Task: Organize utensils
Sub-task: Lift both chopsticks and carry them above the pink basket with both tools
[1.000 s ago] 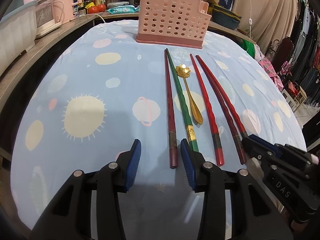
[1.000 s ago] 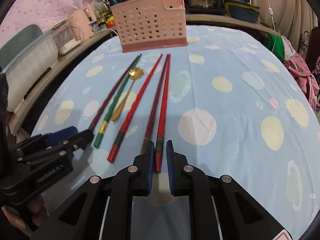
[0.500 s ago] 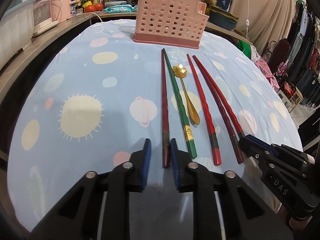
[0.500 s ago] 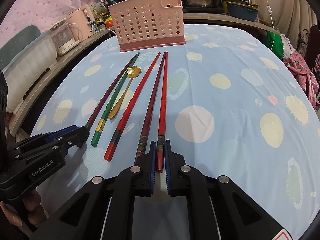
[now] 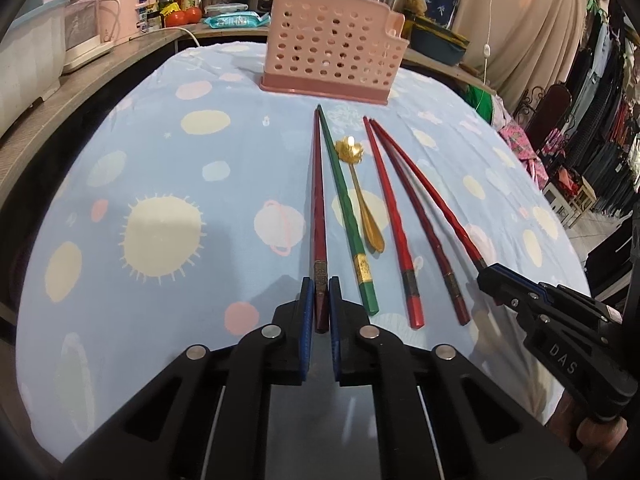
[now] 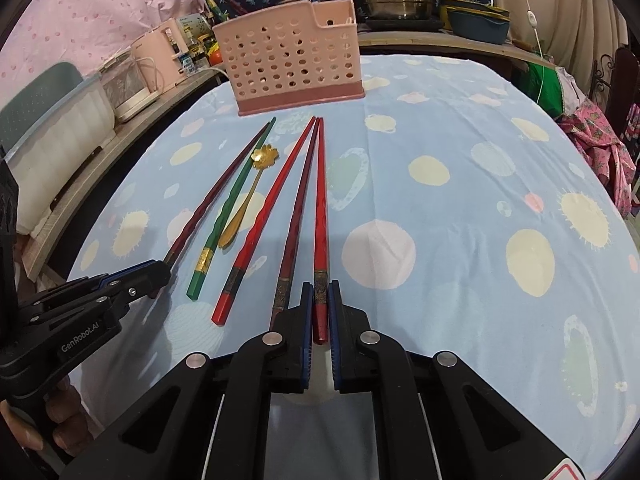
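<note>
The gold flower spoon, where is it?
In the left wrist view, the gold flower spoon lies on the blue tablecloth, between the green chopstick and a red chopstick.

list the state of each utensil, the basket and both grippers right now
left gripper: jaws just closed on dark red chopstick
right gripper: shut on bright red chopstick
green chopstick: lying flat
gold spoon: lying flat
pink utensil basket: upright

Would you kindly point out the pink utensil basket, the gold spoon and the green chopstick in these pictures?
pink utensil basket [image 5: 332, 56]: left wrist view, middle of its perforated front wall.
gold spoon [image 5: 362, 200]: left wrist view, middle of its handle.
green chopstick [image 6: 226, 212]: right wrist view, middle of its shaft.
</note>
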A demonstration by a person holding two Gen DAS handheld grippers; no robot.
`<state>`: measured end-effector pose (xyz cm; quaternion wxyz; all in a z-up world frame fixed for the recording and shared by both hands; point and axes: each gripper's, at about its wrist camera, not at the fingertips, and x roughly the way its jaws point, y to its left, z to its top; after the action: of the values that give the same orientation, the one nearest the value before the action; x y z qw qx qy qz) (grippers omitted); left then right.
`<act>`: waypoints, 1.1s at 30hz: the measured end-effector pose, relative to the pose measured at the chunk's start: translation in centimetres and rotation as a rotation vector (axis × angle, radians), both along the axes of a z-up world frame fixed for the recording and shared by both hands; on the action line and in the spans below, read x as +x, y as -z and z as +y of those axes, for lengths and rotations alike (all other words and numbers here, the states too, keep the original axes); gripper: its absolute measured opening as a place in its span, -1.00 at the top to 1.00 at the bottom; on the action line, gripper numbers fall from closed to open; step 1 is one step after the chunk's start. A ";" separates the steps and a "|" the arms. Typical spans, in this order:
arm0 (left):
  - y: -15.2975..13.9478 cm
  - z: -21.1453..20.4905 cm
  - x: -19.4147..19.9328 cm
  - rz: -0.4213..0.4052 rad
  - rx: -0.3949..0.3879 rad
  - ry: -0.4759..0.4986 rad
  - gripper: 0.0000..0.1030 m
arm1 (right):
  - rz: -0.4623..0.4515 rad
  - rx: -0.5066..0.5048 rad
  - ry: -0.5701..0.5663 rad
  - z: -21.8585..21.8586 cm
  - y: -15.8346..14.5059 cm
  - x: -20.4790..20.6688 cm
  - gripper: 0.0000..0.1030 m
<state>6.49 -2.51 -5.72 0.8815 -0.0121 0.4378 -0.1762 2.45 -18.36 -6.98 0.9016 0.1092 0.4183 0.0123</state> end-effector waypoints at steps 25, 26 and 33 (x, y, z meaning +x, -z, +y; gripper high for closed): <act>-12.6 3.1 4.0 -0.262 -0.137 -0.108 0.86 | -0.302 0.037 0.122 -6.7 -12.2 2.2 0.87; -13.3 3.1 4.4 -0.277 -0.140 -0.113 0.86 | -0.313 0.036 0.122 -6.8 -12.7 2.5 0.87; -17.1 3.0 7.1 -0.369 -0.142 -0.134 0.86 | -0.382 0.047 0.117 -8.4 -15.9 5.1 0.87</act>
<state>13.58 0.46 11.43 0.9535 -0.0708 0.2535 -0.1471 7.52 -26.76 8.92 0.9609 0.1501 0.2323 -0.0098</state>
